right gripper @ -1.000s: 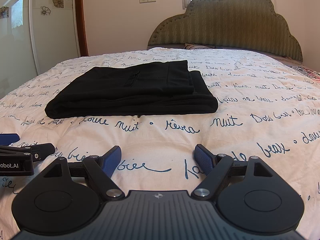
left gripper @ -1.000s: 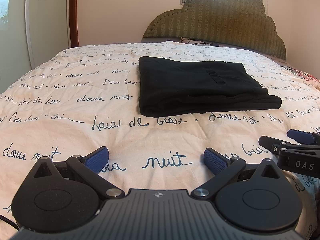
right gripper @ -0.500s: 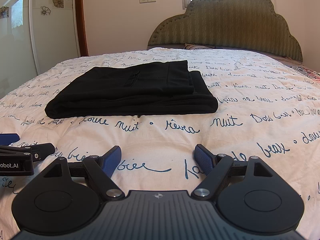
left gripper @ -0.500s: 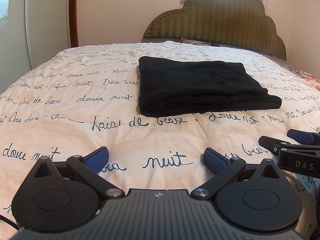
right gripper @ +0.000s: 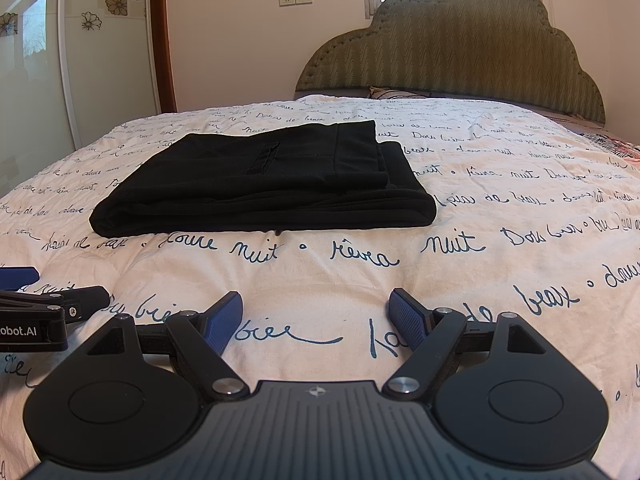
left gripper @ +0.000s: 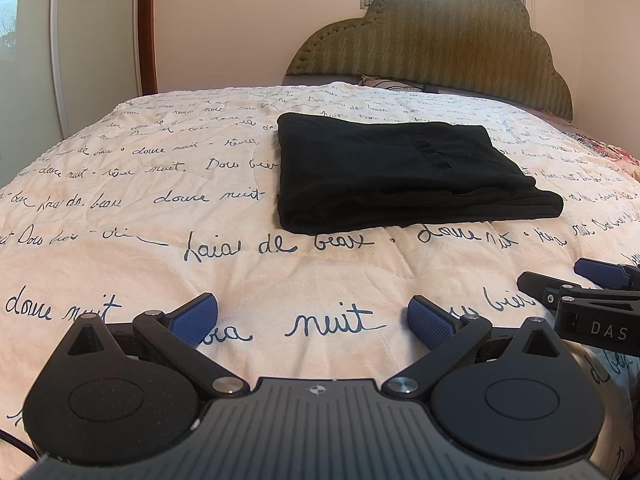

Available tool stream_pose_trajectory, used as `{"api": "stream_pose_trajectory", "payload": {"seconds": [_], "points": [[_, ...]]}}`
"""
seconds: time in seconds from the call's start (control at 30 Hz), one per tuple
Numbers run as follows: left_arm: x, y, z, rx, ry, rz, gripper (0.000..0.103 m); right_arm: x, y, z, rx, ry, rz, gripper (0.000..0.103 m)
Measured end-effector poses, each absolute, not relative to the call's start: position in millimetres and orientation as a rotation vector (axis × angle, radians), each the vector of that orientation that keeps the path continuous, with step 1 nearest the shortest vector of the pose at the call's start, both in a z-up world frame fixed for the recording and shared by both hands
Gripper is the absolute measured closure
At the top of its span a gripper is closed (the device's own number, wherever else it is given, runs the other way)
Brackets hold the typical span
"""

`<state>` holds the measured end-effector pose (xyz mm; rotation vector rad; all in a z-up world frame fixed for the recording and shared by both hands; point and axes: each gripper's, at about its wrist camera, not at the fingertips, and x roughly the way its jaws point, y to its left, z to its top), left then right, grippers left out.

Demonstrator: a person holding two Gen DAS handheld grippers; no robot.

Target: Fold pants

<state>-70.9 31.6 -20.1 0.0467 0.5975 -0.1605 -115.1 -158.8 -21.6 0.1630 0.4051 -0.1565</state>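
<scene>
Nothing has moved since the earlier frames: my left tool (left gripper: 312,316) and right tool (right gripper: 314,318) rest wide open and empty on the bed (left gripper: 120,240), well short of the pants (right gripper: 264,188), which look fully folded, so I judge only withdrawal remains.

- The pants (left gripper: 384,176) are showing plain black, with no pattern.
- The bedspread (left gripper: 140,248) is showing cream, covered in dark blue handwritten script.
- The headboard (right gripper: 452,48) is showing olive green with a zigzag weave.
- The left gripper (left gripper: 312,320) and right gripper (right gripper: 316,316) are showing black bodies with blue textured pads (right gripper: 406,316).
- The wall tiles (right gripper: 116,2) are showing brown flower prints on beige.
</scene>
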Motion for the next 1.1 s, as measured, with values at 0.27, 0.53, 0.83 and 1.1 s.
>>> {"api": "stream_pose_trajectory", "payload": {"seconds": [0.27,0.53,0.83,1.1], "points": [[-71.1,31.6,-20.1,0.047,0.597,-0.160,0.000,-114.9,-158.7,-21.7,0.162,0.405,-0.157,0.023],[-69.3,30.7,-20.3,0.059,0.603,-0.157,0.000,-114.9,-158.3,-22.1,0.161,0.406,-0.157,0.023],[-69.5,30.6,-20.2,0.059,0.603,-0.157,0.000,-114.9,-158.5,-21.9,0.162,0.406,-0.157,0.023],[-69.2,30.6,-20.2,0.060,0.602,-0.157,0.000,-114.9,-158.5,-21.9,0.161,0.405,-0.158,0.023]]}}
